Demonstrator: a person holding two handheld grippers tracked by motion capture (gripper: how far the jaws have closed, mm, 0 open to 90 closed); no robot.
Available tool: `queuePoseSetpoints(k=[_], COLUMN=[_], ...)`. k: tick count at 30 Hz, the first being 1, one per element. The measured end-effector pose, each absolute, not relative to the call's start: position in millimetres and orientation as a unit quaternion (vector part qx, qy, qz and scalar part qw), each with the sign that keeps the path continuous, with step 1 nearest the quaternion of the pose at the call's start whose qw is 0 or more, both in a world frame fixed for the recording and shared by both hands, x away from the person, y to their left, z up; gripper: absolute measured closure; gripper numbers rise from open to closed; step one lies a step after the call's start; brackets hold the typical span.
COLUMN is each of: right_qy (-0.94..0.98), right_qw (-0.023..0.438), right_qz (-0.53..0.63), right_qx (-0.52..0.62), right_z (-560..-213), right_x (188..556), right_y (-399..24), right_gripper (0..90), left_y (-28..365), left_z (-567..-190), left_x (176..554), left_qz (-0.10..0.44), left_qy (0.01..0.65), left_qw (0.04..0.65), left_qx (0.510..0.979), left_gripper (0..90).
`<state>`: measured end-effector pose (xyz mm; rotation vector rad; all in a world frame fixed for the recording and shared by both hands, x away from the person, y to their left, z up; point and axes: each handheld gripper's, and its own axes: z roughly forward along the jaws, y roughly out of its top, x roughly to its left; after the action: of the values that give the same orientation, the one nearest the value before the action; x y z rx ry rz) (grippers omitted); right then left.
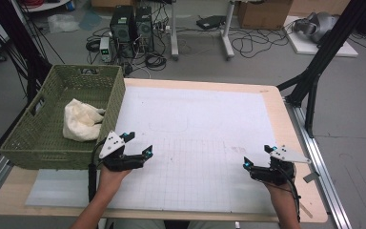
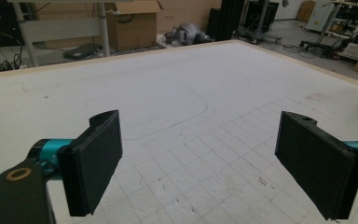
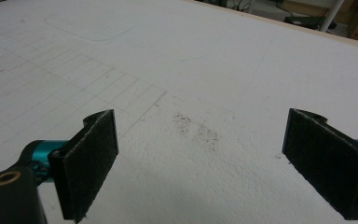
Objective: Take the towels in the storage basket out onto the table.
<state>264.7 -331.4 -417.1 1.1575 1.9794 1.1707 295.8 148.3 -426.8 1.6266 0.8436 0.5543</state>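
- While both hands rest on the near part of the desk, the left hand-held gripper (image 1: 139,145) sits at the near left with its jaws spread wide and nothing between them.
- Through the left gripper view, the two black pads (image 2: 95,165) stand far apart above bare gridded sheet.
- Over at the near right, the right hand-held gripper (image 1: 256,156) also has its jaws wide apart, gripping nothing.
- From the right gripper view, its pads (image 3: 89,161) frame a faint dark smudge (image 3: 200,131) on the white sheet, a little beyond the jaws.
- Nearest thing to the left hand-held gripper is the green woven basket (image 1: 43,138) at the left edge of the desk, just beside it on the far left side.
- Inside that basket lies a crumpled cream cloth (image 1: 80,120), bunched against the near right wall; neither hand-held gripper touches it.
- White gridded sheet (image 1: 200,143) covers most of the desk (image 1: 286,124), with a faint rounded outline drawn towards the far middle.
- Beyond the far edge, cables and computer towers (image 1: 132,26) sit on the floor.
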Motion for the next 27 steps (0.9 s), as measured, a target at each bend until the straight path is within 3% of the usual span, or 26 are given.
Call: queuePoseSetpoints(k=[27], right_qy=[0.742], right_qw=[0.273], right_qz=[0.443], right_qx=[0.422], right_z=[-416.6], right_x=[262.0], right_y=[-328.0], right_gripper=[9.6], left_y=[146.3], left_z=[-425.0], left_x=[294.1], left_qz=[0.228], left_qy=[0.355], left_qw=[0.571], left_qx=[0.704], left_gripper=[18.0])
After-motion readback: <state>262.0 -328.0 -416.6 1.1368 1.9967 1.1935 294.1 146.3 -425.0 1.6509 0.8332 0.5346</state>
